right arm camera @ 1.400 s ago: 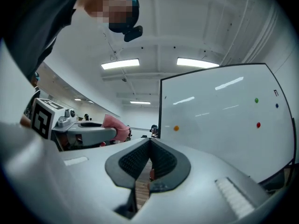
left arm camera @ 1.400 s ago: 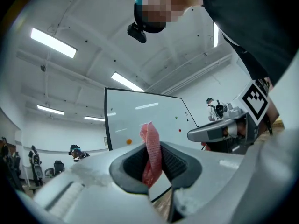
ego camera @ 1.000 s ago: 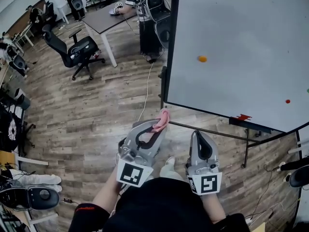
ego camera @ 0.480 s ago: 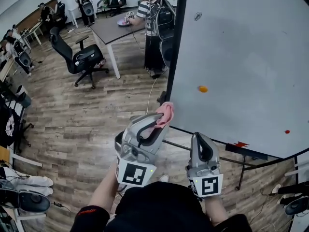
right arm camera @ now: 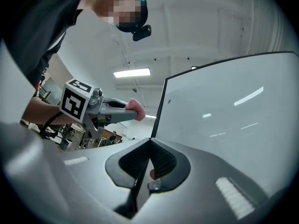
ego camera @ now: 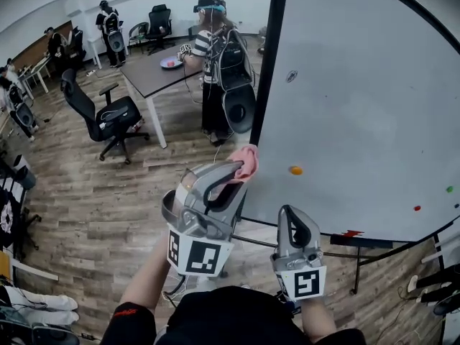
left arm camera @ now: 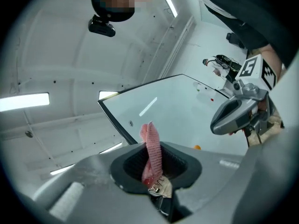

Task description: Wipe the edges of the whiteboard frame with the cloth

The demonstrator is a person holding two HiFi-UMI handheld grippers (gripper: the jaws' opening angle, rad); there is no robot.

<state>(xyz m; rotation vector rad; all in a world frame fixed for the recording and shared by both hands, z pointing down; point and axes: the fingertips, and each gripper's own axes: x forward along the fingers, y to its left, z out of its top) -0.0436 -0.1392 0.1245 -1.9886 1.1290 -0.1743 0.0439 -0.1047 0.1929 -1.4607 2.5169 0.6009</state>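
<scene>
The pink woven cloth (ego camera: 245, 161) is clamped in the jaws of the left gripper (ego camera: 241, 171). A fold projects past the tips, presumably so that fabric, not the jaws, meets the black whiteboard frame (ego camera: 263, 99). The cloth sits just beside the frame's left vertical edge; contact cannot be confirmed. The right gripper (ego camera: 288, 218) is held lower, jaws together on nothing, apparently idle.

Bright ceiling strips; fisheye edges; whiteboard (ego camera: 359, 106) glare
</scene>
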